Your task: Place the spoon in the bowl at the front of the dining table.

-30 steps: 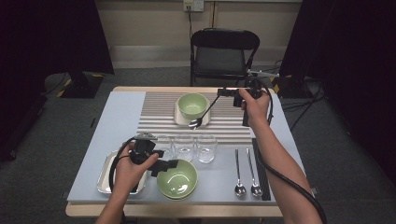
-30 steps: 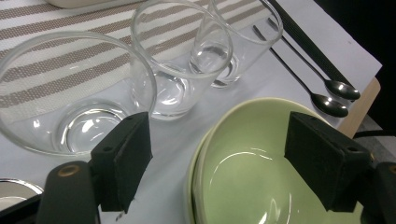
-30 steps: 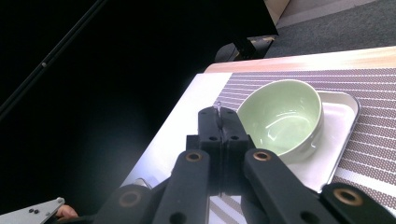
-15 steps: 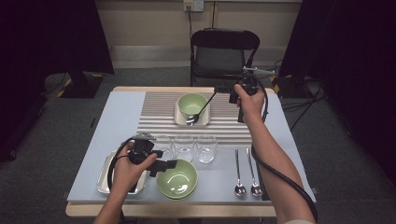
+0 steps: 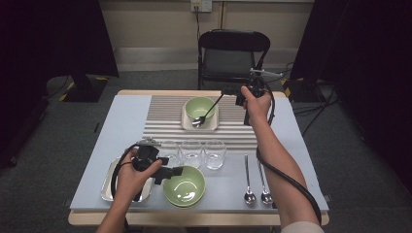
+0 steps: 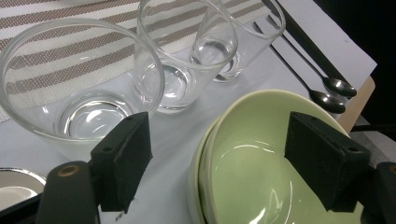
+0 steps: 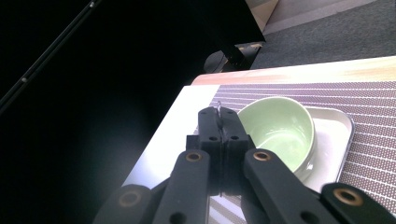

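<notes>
Right gripper (image 5: 227, 91) clamped on the handle of a spoon (image 5: 206, 112), jaws pressed flat together in the right gripper view. Spoon slanting down and away from those jaws, its bowl end at the near rim of the far green bowl (image 5: 200, 108), which sits on a white square plate (image 5: 186, 124) below and ahead of the jaws.

Left gripper (image 5: 170, 172) spread wide, holding nothing, one pad at either side of the rim of the near green bowl (image 6: 261, 158); three glasses (image 6: 184, 60) just beyond that gripper's tips.

Risks, judged from here: thin handle pinched near its tip, so easily twisted or slipped on release; too steep a drop tipping the far bowl off its plate; left jaws drifting forward and knocking the nearest glass.
</notes>
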Available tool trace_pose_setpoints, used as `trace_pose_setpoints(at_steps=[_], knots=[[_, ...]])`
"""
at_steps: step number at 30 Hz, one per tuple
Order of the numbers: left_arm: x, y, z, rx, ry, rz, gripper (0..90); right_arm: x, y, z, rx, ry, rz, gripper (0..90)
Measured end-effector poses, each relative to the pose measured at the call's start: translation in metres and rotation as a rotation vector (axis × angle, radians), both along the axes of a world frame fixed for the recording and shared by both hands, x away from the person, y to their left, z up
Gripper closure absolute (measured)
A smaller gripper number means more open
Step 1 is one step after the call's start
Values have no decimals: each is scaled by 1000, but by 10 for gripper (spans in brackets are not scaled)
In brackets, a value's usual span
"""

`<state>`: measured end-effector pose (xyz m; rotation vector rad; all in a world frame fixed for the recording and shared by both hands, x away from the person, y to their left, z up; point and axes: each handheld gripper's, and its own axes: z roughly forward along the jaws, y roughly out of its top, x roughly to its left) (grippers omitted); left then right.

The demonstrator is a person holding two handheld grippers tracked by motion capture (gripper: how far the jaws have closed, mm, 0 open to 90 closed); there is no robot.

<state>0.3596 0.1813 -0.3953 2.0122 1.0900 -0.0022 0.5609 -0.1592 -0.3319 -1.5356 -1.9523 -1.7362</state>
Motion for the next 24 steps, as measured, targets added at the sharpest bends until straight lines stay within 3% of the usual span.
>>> trace_pose_setpoints(at_steps=[24], knots=[[-2,0,0,24,0,-1,227,16,-7,-3,2,-6,-58,900]])
